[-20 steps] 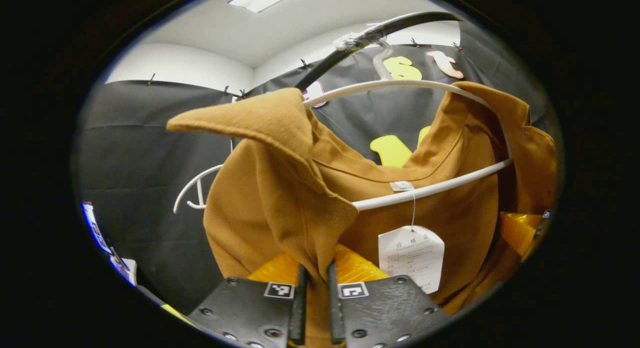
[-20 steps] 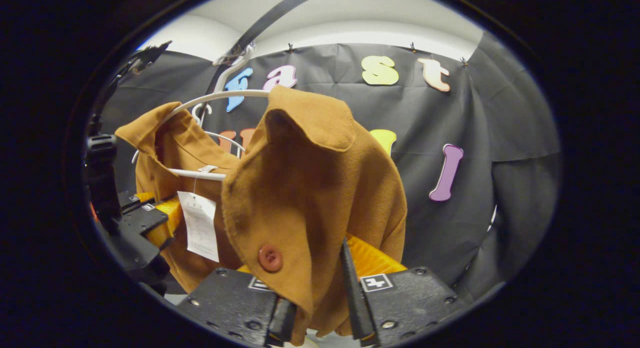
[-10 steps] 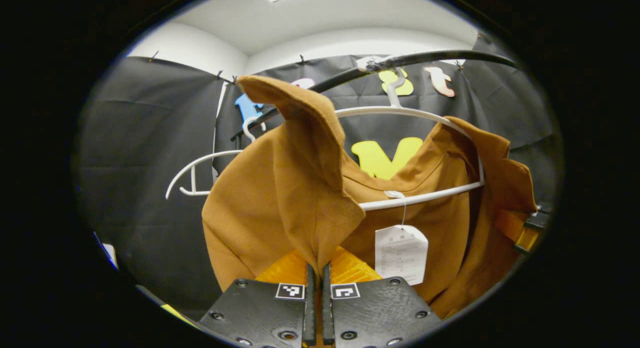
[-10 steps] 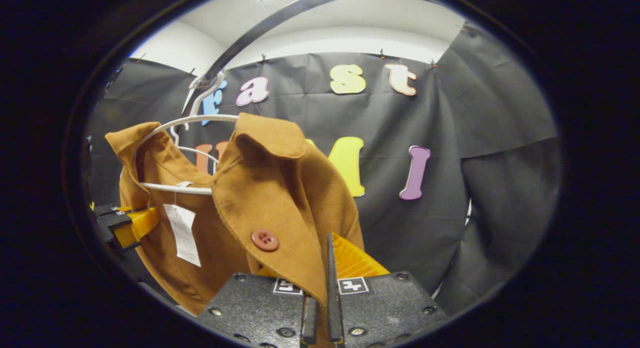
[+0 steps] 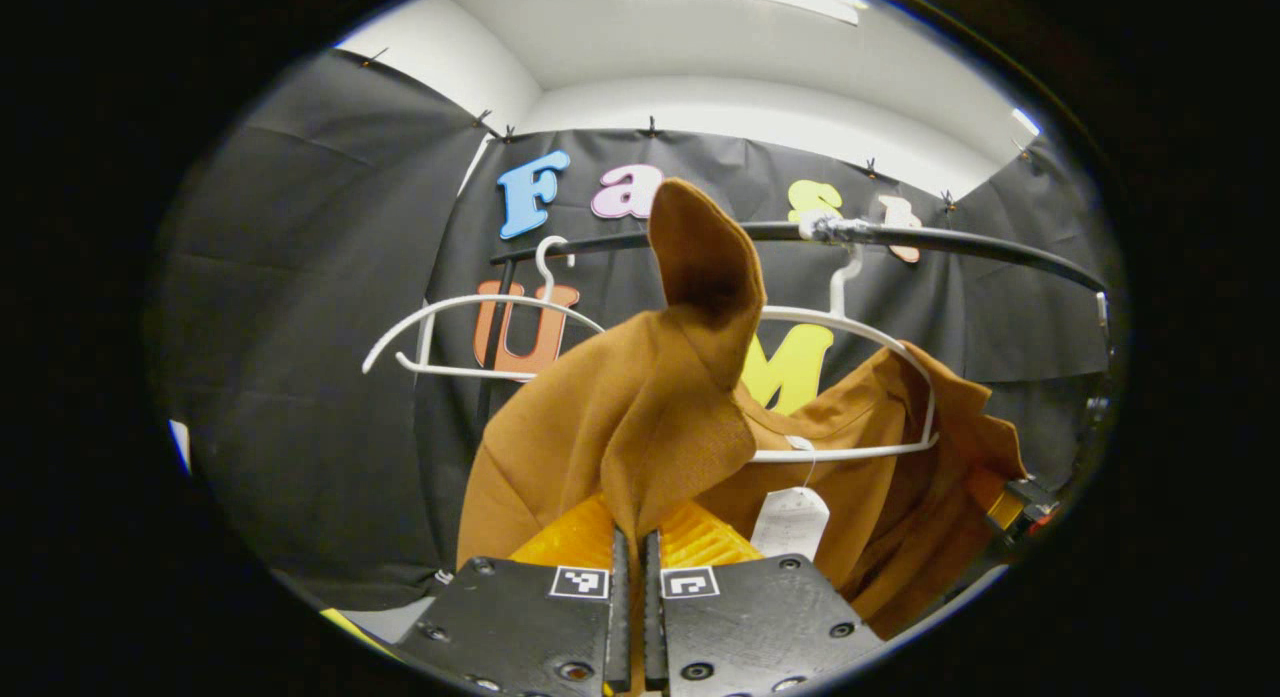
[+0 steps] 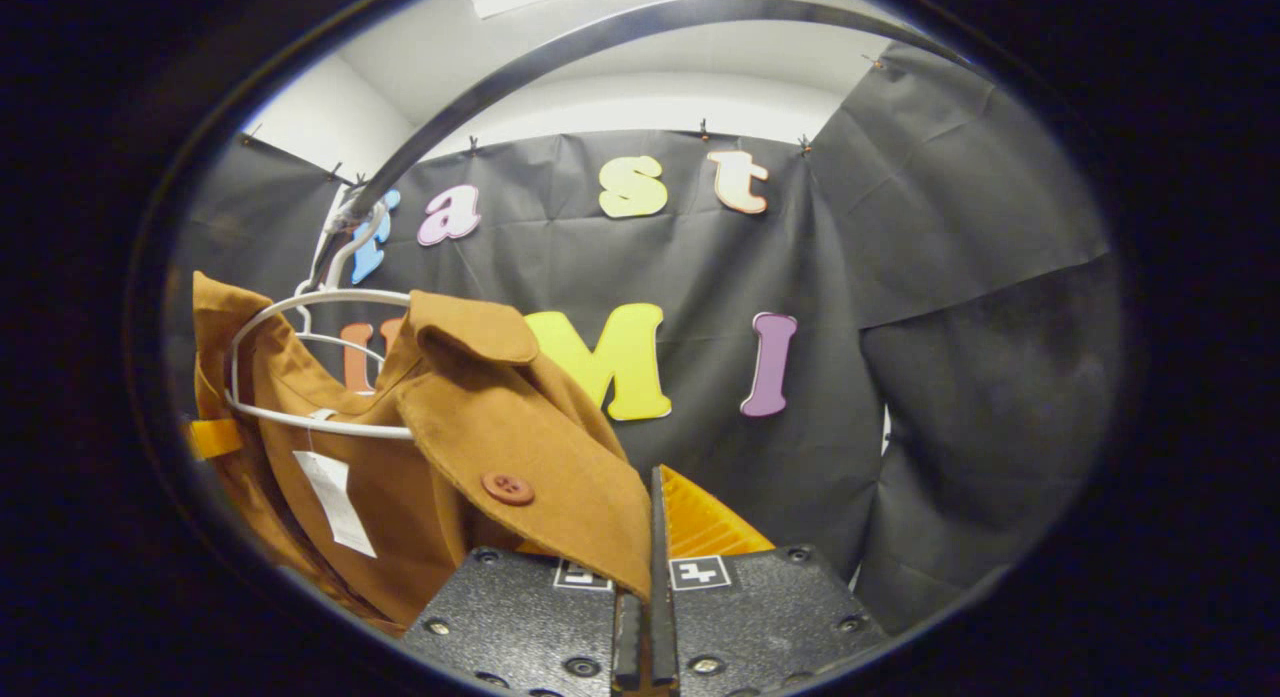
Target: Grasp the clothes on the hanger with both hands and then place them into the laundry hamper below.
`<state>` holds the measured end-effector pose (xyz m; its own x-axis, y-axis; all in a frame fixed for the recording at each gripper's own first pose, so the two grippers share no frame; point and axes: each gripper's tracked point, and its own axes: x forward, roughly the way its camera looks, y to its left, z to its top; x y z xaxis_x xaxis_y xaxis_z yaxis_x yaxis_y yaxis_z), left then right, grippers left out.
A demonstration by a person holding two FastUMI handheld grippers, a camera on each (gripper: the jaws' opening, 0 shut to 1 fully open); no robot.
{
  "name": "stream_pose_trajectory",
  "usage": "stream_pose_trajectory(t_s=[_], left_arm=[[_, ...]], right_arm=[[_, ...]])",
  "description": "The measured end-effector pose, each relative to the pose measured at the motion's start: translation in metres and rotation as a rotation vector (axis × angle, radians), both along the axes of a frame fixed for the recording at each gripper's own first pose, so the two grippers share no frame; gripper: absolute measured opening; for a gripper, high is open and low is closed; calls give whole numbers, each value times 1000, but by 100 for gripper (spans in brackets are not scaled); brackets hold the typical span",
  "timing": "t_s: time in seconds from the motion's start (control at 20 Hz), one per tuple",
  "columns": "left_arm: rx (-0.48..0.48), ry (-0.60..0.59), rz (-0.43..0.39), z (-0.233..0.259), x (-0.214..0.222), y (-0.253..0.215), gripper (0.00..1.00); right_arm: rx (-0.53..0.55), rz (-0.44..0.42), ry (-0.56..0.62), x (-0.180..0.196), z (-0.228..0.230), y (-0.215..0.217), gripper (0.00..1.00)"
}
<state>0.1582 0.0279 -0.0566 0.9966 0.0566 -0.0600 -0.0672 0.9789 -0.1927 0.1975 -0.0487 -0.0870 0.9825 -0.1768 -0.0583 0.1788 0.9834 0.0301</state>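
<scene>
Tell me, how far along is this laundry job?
Done: both grips are made. The left gripper and right gripper are each shut on the brown coat. In hand: drawing it off the white hanger, which it still touches. Left: dropping it into the hamper.

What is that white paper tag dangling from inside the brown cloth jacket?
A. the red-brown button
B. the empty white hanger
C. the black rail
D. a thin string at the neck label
D: in the left gripper view the white paper tag hangs on a thin string from the neck label of the brown cloth jacket, below the white hanger bar.
</scene>
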Motion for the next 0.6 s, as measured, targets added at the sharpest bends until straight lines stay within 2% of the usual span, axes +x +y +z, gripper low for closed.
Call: stream_pose_trajectory(t_s=[0.1,0.15,0.2,0.25,0.3,0.35,0.4,0.45,0.6], left_arm=[[5,-22,-1,17,-7,8,10],[-1,-24,-2,22,-9,13,5],[-14,-30,-2,29,-10,17,10],[-30,-28,3,34,-9,23,5],[-45,-25,15,36,-10,31,10],[-65,-30,40,38,-7,43,0],[-95,-28,53,41,-9,50,10],[-119,-25,52,42,-6,55,1],[-148,-31,52,54,-3,67,1]], right_arm=[[-8,-58,-42,-3,15,-11,7],[-9,-77,-64,-2,22,-15,7],[-4,-88,-75,-1,25,-16,7],[5,-99,-76,1,25,-19,7],[18,-107,-75,4,24,-21,7],[33,-111,-69,6,22,-24,7],[46,-106,-66,10,19,-25,7],[69,-88,-31,14,11,-22,7],[150,-20,-14,28,9,-17,7]])
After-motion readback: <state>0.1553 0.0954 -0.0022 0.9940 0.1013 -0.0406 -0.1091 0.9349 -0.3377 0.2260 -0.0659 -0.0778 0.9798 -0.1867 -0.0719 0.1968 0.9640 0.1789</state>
